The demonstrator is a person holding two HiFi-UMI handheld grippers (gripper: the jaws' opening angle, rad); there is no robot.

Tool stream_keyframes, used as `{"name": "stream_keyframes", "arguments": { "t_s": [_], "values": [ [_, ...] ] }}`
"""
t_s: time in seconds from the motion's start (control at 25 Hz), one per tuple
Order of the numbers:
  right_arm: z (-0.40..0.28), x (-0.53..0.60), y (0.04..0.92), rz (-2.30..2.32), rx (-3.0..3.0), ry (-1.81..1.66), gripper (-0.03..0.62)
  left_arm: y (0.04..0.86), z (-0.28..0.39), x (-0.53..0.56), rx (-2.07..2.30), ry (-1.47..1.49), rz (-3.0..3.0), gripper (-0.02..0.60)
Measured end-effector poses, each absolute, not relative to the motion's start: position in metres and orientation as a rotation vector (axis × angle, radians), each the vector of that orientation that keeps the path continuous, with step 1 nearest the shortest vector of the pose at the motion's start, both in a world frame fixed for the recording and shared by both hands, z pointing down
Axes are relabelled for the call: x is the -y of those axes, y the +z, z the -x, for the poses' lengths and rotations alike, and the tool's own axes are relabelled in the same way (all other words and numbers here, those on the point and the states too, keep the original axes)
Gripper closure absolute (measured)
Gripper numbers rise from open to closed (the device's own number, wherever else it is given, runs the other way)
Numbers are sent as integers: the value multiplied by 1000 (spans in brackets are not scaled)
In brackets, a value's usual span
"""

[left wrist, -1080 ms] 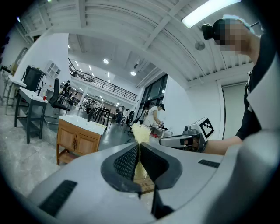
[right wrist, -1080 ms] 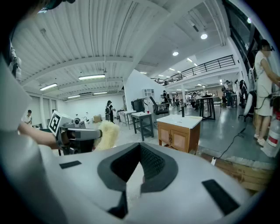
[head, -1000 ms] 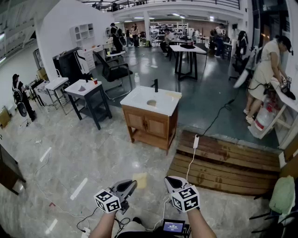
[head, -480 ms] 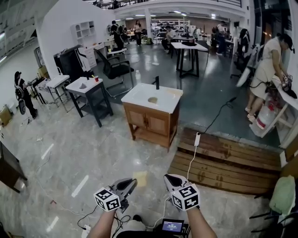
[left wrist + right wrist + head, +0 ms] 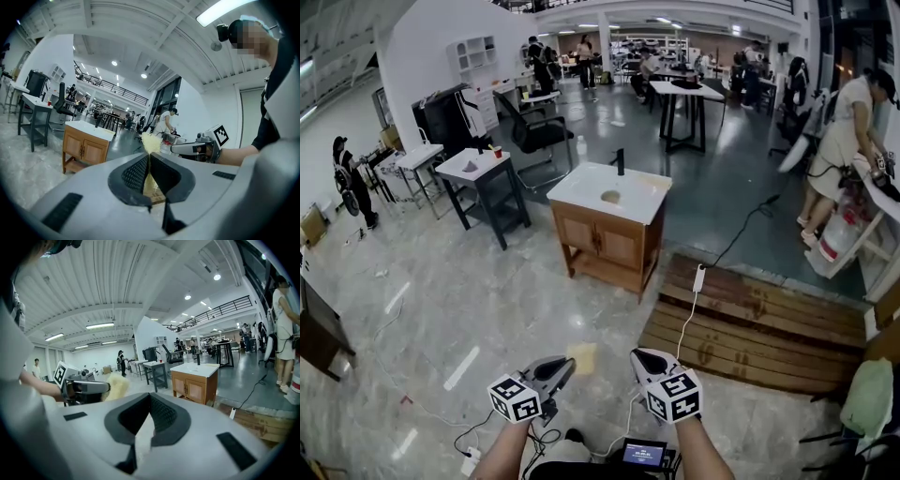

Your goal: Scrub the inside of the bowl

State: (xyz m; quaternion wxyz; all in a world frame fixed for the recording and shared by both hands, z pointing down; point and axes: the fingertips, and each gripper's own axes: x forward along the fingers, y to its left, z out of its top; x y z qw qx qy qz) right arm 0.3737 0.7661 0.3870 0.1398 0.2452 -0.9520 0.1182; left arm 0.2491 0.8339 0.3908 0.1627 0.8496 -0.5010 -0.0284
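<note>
My left gripper (image 5: 566,368) is shut on a pale yellow scrubbing sponge (image 5: 581,360), low in the head view. The left gripper view shows the sponge (image 5: 150,142) pinched between the closed jaws and sticking out past the tips (image 5: 148,161). My right gripper (image 5: 639,359) is beside it, shut with nothing in it; its jaws meet in the right gripper view (image 5: 150,398). A few metres ahead stands a wooden sink cabinet (image 5: 605,246) with a white top and a black tap (image 5: 621,161). A small round tan shape (image 5: 610,197) lies on its top; I cannot tell whether it is the bowl.
A slatted wooden platform (image 5: 750,323) lies on the floor to the right, with a white cable and plug block (image 5: 697,279) across it. A dark table (image 5: 478,183) stands left of the cabinet. A person (image 5: 839,141) works at the far right. A small screen (image 5: 643,455) hangs below my hands.
Both grippers have stayed where they were, the sponge still gripped. The head view has shifted slightly, so the cabinet sits a little lower in the picture.
</note>
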Motion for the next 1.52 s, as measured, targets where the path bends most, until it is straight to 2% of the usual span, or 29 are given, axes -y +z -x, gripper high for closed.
{"name": "stream_keyframes", "arguments": {
  "t_s": [0.4, 0.72, 1.04, 1.52],
  "values": [
    [-381, -752, 394, -722, 2751, 382, 585, 392, -238, -828, 1469, -63, -2388, 568],
    [-371, -706, 404, -750, 2707, 391, 585, 407, -220, -777, 1443, -106, -2370, 568],
    [-325, -628, 393, -836, 2682, 343, 585, 411, -171, -701, 1415, -200, -2351, 568],
    [-212, -543, 380, -901, 2656, 301, 585, 401, -67, -610, 1360, -146, -2418, 568]
  ]
}}
